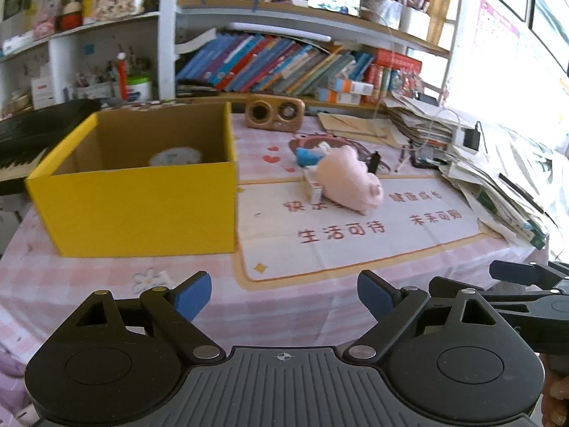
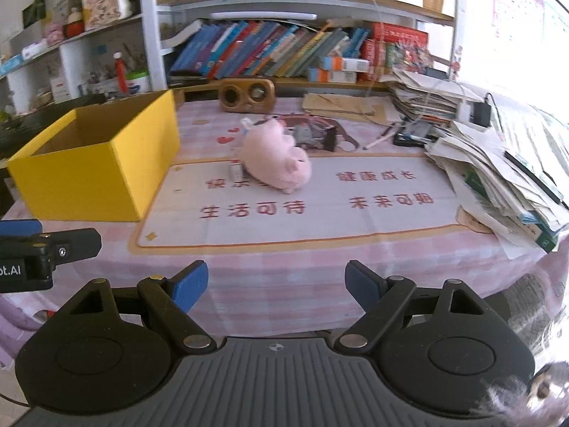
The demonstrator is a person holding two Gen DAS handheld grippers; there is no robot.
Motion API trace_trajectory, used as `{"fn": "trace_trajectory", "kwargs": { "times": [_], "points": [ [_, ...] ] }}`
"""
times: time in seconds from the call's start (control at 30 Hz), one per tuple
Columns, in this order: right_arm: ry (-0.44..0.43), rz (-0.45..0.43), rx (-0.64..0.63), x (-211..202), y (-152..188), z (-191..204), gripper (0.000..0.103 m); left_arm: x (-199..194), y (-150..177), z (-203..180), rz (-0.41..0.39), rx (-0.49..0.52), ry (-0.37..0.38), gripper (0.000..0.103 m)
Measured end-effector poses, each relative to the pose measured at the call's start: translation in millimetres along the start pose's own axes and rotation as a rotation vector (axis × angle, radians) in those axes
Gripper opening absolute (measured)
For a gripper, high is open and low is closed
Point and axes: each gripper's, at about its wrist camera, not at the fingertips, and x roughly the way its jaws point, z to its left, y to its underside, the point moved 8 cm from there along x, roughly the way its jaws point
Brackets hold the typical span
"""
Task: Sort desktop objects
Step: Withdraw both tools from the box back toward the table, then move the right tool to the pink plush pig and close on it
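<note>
both hand-held grippers wide apart, nothing held | fuzzy pink plush pig | yellow cardboard box

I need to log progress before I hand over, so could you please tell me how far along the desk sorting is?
Barely begun. One pale round item already lies inside the yellow box. Nothing is in hand: the left claw and right claw are both open and empty, short of the objects. Left on the desk: the pink plush pig, the small carton beside it, the blue item behind.
</note>
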Motion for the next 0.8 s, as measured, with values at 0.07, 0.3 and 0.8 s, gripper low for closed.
{"fn": "trace_trajectory", "kwargs": {
  "times": [0.07,0.3,0.8],
  "points": [
    [0.009,0.004,0.008,4.2,-2.7,-10.7,0.084,6.9,-3.5,-7.6,0.005,0.005,0.008,0.092],
    [0.012,0.023,0.020,23.0,-17.3,-40.0,0.084,31.6,-15.7,-31.0,0.024,0.014,0.022,0.092],
    [-0.069,0.064,-0.015,73.4,-51.6,-79.5,0.083,87.7,-36.2,-64.3,0.081,-0.019,-0.002,0.092]
  ]
}}
